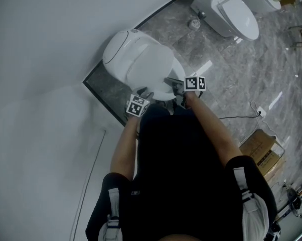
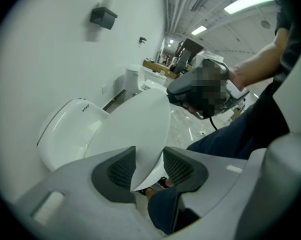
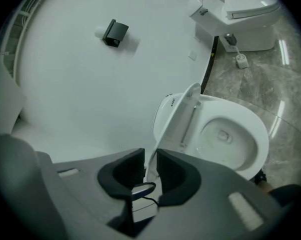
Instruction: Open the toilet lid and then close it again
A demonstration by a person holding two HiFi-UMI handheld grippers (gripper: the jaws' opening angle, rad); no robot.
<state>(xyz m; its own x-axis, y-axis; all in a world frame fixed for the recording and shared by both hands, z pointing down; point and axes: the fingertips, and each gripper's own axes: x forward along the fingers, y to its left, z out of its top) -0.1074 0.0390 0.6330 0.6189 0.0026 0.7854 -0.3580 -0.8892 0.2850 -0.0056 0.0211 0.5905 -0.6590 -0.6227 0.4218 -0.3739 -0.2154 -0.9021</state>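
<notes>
The white toilet (image 1: 116,46) stands against the wall with its lid (image 1: 143,64) partly raised. In the right gripper view the lid (image 3: 178,116) shows edge-on above the open bowl (image 3: 225,134). My left gripper (image 1: 146,93) is at the lid's front left edge. In its own view the lid (image 2: 135,129) runs between the wide-apart jaws of the left gripper (image 2: 148,166), with a gap at the right pad. My right gripper (image 1: 172,83) is at the front right edge. The thin rim of the lid sits between the jaws of the right gripper (image 3: 150,169), and the pads do not clamp it.
A second toilet (image 1: 231,11) stands further along the wall on the grey marble floor (image 1: 226,69). A cardboard box (image 1: 261,152) and a cable (image 1: 241,117) lie to my right. A black fixture (image 3: 115,32) hangs on the white wall.
</notes>
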